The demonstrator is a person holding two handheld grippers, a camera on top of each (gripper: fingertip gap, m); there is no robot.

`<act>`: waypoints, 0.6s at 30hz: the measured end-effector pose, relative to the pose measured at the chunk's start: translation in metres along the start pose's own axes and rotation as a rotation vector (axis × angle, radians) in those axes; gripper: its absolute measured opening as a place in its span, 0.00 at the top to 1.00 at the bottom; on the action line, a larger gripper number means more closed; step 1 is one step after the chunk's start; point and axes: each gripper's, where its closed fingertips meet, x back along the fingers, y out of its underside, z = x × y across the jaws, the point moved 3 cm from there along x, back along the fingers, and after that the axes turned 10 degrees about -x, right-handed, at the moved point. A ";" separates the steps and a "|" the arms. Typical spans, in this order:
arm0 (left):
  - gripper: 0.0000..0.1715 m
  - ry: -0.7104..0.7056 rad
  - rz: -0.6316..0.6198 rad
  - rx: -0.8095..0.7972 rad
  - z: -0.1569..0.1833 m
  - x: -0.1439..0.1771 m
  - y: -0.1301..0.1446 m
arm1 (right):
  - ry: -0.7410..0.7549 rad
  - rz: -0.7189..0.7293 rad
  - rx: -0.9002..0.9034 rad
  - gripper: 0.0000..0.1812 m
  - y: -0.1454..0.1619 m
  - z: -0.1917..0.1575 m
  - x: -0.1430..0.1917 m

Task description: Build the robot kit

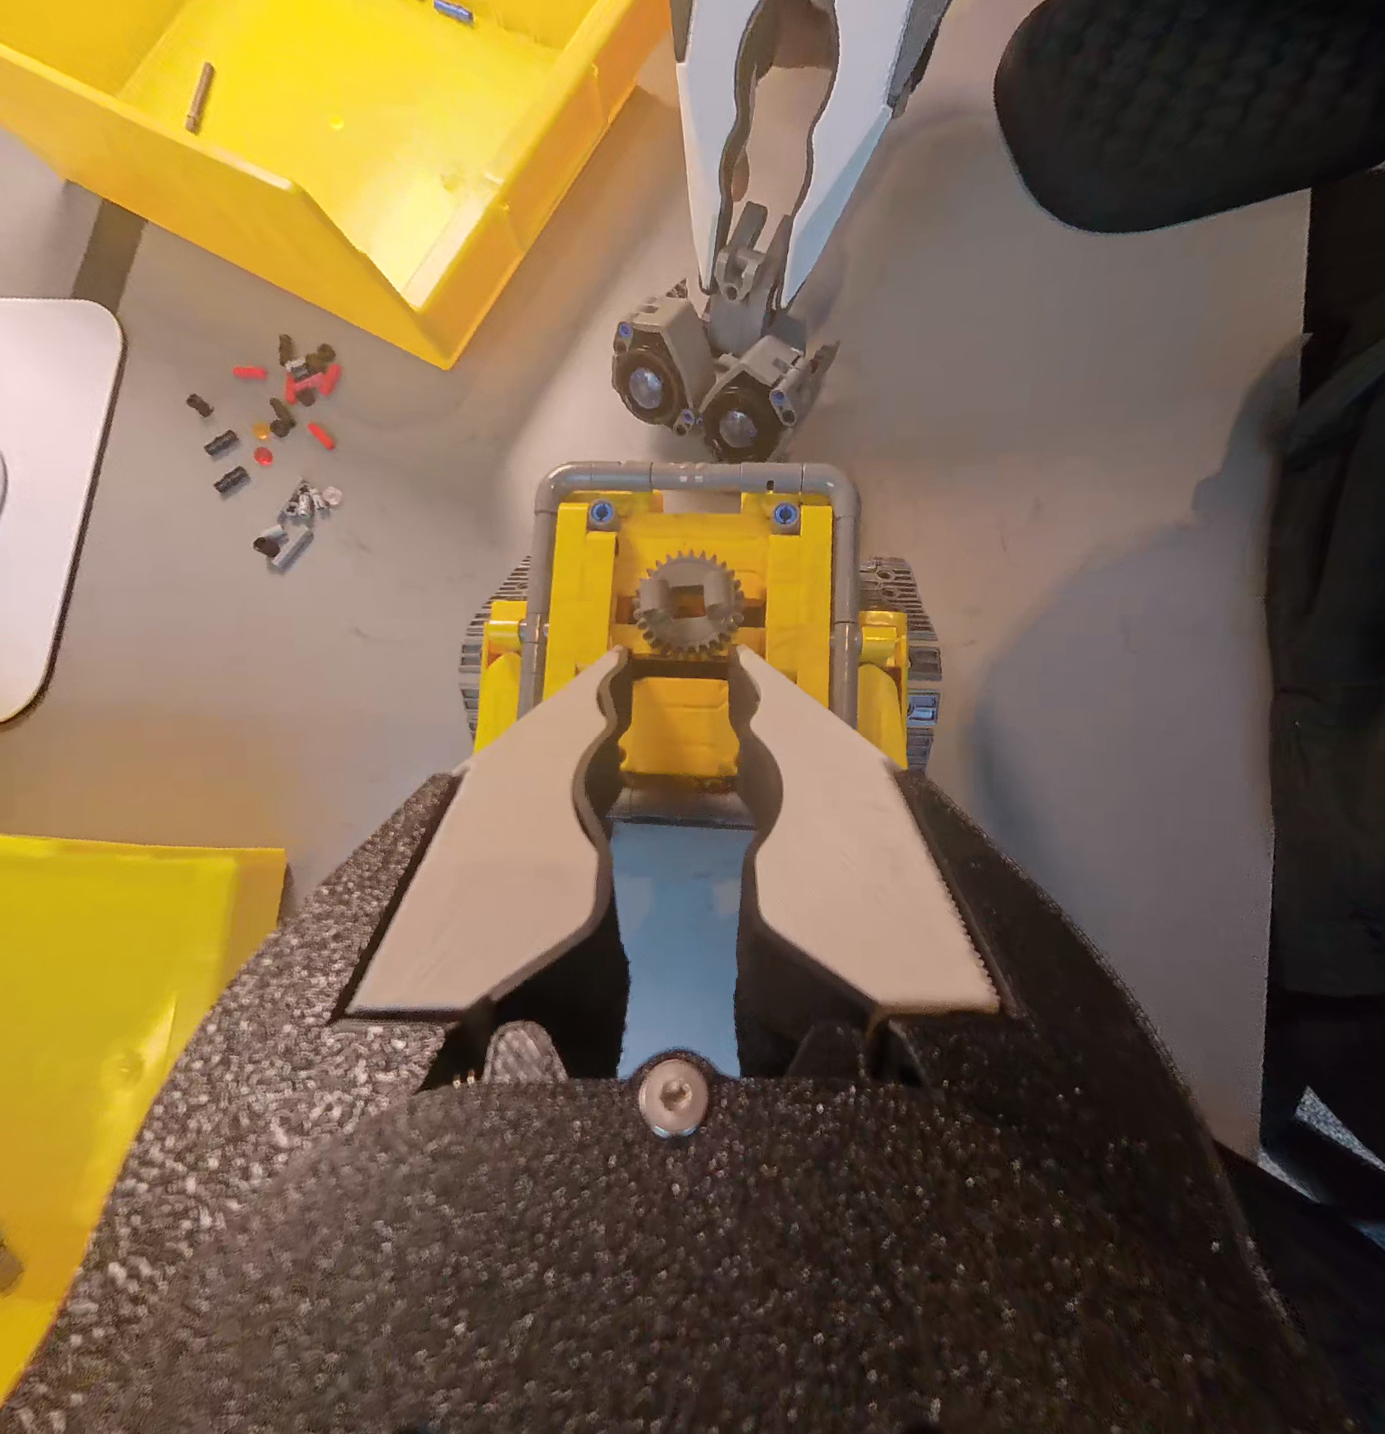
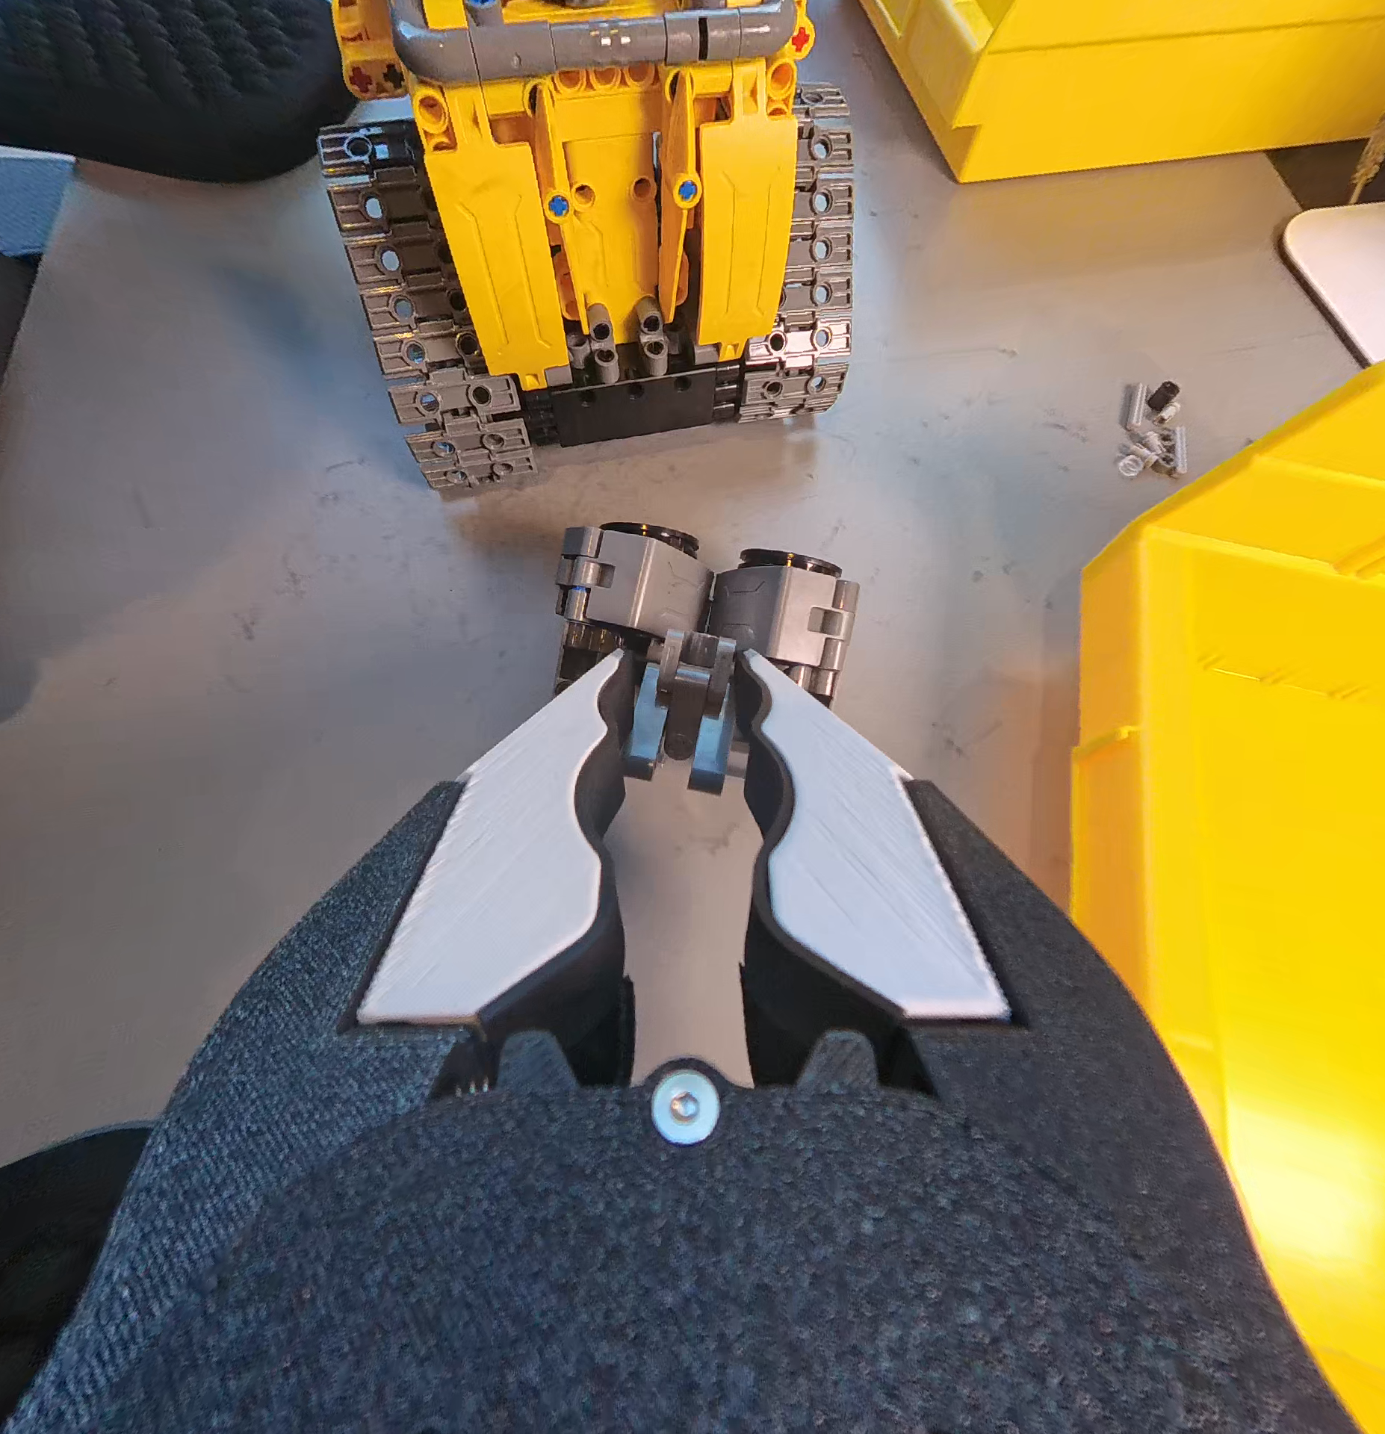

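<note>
Two grey lens-fronted blocks joined as one binocular-like head piece [image 2: 705, 601] were seen on the grey counter [image 2: 208, 659], its neck link clamped by the right tongs [image 2: 682, 658]. Just beyond it stood the yellow tracked model [image 1: 693, 621], its yellow top block gripped by the left tongs [image 1: 680, 656] below a grey gear [image 1: 689, 605]. Loose small parts [image 1: 286, 434] lay scattered to one side, near a yellow bin [image 1: 301, 140]; a second yellow bin [image 2: 1256, 776] was close beside the right tongs.
</note>
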 end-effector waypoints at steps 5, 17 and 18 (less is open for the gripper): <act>0.89 0.075 -0.033 -0.047 -0.001 -0.005 -0.001 | -0.014 0.019 -0.011 0.86 0.001 -0.001 0.001; 0.90 -0.009 -0.023 0.082 -0.003 -0.006 0.000 | -0.029 0.076 -0.033 0.86 0.000 0.001 0.000; 0.90 -0.029 -0.014 0.103 -0.002 -0.006 0.000 | -0.028 0.082 -0.036 0.86 -0.001 0.001 -0.001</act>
